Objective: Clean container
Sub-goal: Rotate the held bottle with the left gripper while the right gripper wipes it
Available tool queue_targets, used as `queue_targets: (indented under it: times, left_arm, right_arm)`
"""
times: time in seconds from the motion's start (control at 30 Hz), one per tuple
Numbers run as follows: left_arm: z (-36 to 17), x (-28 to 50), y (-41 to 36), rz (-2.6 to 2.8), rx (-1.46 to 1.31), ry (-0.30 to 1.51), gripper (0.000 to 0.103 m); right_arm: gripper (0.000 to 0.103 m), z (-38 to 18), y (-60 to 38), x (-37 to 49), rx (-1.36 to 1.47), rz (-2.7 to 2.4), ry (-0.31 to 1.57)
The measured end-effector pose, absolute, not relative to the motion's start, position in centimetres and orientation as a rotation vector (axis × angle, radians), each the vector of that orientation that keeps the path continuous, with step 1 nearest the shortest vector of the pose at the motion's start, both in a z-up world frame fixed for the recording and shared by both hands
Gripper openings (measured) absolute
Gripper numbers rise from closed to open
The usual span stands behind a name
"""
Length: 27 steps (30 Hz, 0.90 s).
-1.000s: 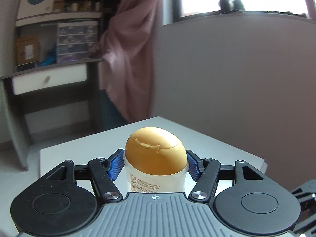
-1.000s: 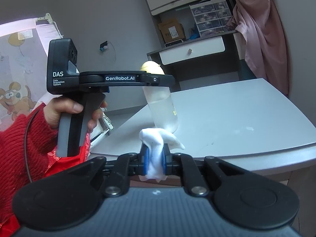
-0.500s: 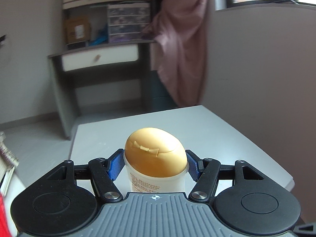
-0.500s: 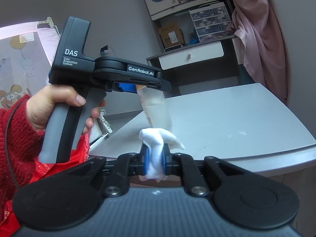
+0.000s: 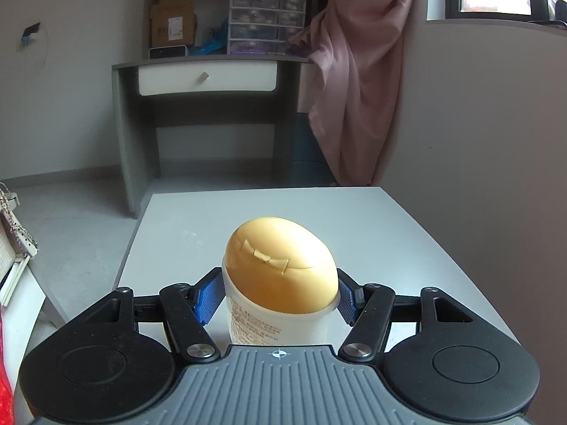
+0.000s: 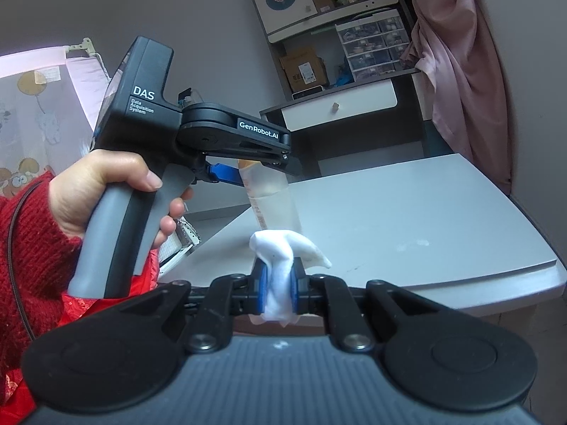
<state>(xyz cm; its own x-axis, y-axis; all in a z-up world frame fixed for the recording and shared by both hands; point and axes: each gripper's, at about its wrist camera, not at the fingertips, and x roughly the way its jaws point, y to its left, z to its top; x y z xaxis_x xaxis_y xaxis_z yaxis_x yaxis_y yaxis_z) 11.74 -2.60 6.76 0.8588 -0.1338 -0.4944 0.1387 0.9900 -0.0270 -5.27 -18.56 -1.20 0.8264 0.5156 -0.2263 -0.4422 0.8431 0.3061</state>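
Holding the container (image 5: 280,283) clamped upright in the left gripper (image 5: 280,295), the right gripper (image 6: 278,285) pinches a white cloth (image 6: 280,258) near its base at 12 o'clock; wiping contact looks next.

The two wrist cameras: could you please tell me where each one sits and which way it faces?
Left wrist: on the left gripper, looking along its fingers over the orange-capped container and white table to a desk; only fingers show.
Right wrist: on the right gripper clamping a white cloth, facing the left gripper and hand.
Shared: container, table, desk.
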Motion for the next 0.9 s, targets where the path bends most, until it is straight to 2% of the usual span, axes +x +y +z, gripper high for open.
queue_targets:
  times: [0.43, 0.77, 0.9]
  left_arm:
    - [6.8, 9.1, -1.3, -0.043, -0.038, 0.516, 0.064]
    - [6.9, 7.8, -4.3, 0.022, -0.070, 0.509, 0.061]
    - [7.2, 8.0, -4.7, 0.000, -0.034, 0.511, 0.064]
  right_arm:
    - [0.012, -1.2, -18.2, -5.3, 0.253, 0.529, 0.314]
    - [0.012, -1.0, -18.4, -5.8, 0.272, 0.555, 0.299]
    - [0.012, -1.0, -18.6, -5.8, 0.271, 0.556, 0.298]
